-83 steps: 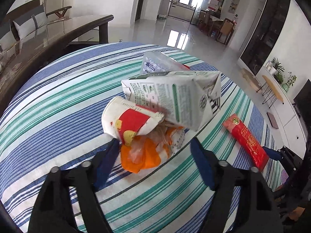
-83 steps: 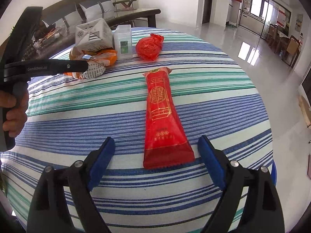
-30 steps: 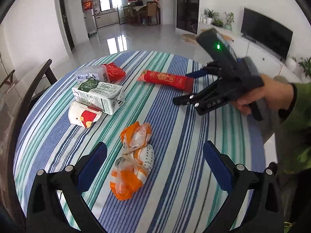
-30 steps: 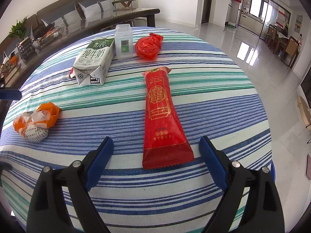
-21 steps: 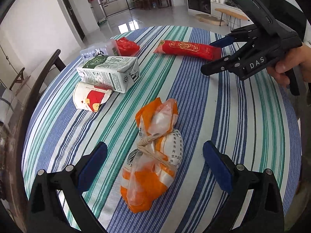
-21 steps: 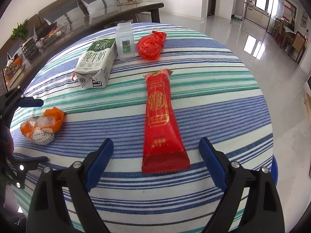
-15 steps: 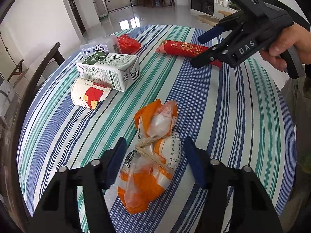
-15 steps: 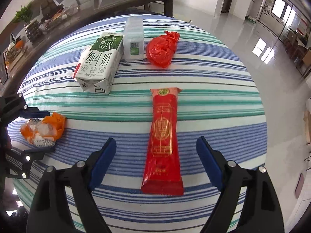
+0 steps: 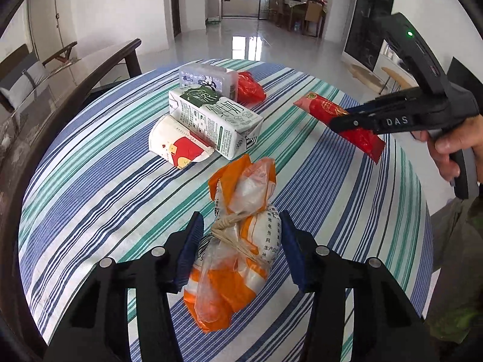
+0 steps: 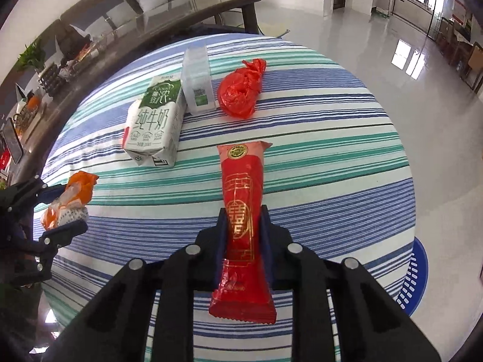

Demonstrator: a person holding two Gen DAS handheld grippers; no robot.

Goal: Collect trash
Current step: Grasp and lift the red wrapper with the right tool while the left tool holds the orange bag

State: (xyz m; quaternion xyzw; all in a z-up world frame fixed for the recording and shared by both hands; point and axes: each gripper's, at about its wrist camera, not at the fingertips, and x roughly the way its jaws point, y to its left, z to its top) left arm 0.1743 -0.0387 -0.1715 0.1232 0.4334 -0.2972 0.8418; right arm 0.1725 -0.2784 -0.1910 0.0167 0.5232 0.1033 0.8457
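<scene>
- Trash lies on your round blue-and-green striped tablecloth [image 9: 90, 187]: a white-and-green milk carton [image 10: 154, 123], a crumpled red plastic bag [image 10: 241, 89].
- Your right gripper [image 10: 243, 238] is clamped tight on the long red foil snack wrapper [image 10: 241, 199].
- Your left gripper [image 9: 240, 249] is closing, its blue pads against the knotted orange-and-white plastic bag [image 9: 238, 241].

"DAS" on the right tool [image 9: 356, 120]; "纯牛奶" on the milk carton [image 10: 154, 126].

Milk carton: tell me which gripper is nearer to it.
Left. The left gripper straddles the orange bag just in front of the milk carton; the right gripper, shut on the red wrapper, is farther off to the side.
</scene>
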